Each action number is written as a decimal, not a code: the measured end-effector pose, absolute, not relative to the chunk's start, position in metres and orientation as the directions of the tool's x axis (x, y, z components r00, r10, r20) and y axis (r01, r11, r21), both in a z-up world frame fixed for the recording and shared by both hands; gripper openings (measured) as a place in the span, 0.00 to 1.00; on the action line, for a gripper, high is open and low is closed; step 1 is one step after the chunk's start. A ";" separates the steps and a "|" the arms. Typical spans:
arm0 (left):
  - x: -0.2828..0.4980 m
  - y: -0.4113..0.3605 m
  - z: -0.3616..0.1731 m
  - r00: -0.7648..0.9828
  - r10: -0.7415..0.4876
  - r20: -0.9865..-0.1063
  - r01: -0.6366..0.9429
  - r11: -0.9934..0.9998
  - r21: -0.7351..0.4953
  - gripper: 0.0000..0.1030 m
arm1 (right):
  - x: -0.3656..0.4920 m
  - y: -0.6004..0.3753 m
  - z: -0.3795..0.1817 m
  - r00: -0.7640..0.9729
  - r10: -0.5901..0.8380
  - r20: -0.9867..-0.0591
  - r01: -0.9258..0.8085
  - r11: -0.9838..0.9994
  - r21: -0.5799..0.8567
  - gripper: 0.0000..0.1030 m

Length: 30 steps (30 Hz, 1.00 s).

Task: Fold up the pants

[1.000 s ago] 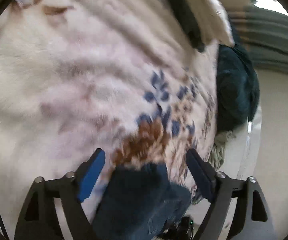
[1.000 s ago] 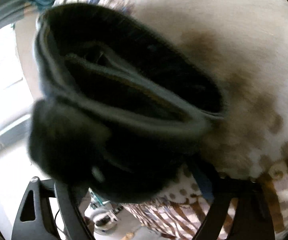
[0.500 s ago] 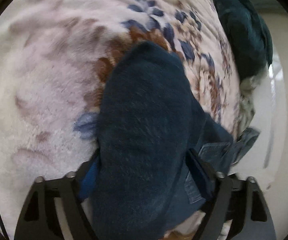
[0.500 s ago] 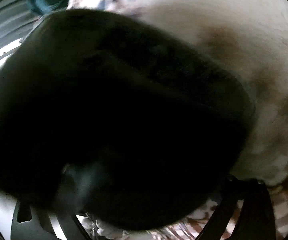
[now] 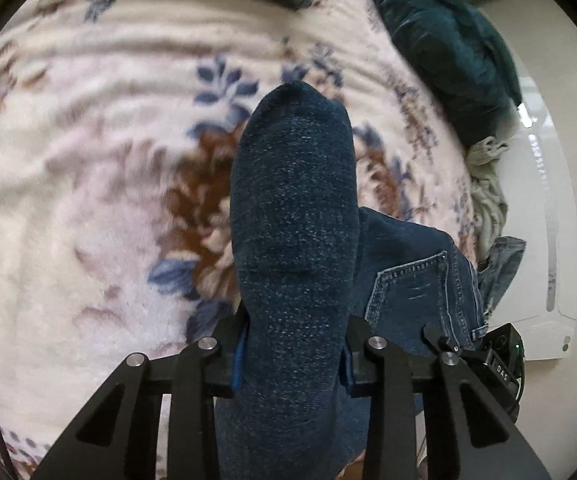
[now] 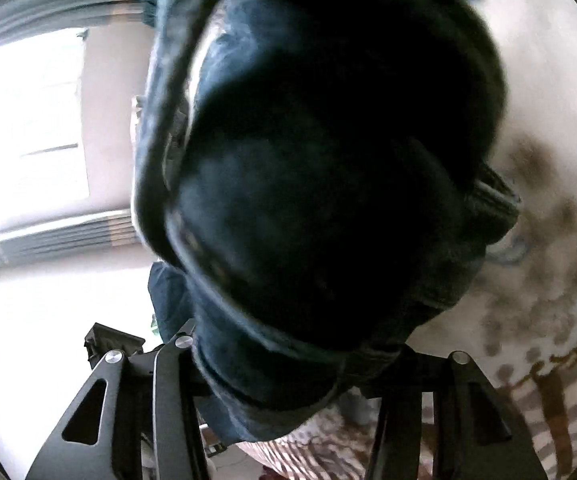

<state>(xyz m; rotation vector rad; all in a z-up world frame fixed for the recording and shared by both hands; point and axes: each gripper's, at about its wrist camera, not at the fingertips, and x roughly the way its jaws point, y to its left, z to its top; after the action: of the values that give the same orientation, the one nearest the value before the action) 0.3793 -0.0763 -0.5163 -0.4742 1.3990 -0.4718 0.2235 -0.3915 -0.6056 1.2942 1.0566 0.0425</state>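
Where the left wrist looks down, the left gripper (image 5: pixel 292 364) has just closed its jaws on a thick fold of dark blue jeans (image 5: pixel 294 216) (back pocket showing at right), held over a flowered blanket (image 5: pixel 88 184). From the right wrist: the right gripper (image 6: pixel 288 364), jaws just narrowed, pinches a bunched, blurred wad of the jeans (image 6: pixel 328 168), filling most of the view.

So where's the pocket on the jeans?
In the left wrist view the back pocket sits low on the right, just right of the dark blue fold of the jeans clamped in the left gripper, above the flowery blanket.
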 end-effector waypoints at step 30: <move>0.828 0.073 -0.413 0.278 -0.589 -0.759 0.157 0.807 -0.569 0.30 | 0.707 -0.200 -0.502 0.741 0.532 -0.409 0.245 0.353 0.903 0.49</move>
<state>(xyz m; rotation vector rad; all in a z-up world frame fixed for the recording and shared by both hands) 0.8280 0.0728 -0.4128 -0.4245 1.1919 -0.5212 0.7071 -0.2003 -0.5019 1.2271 0.7584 0.2100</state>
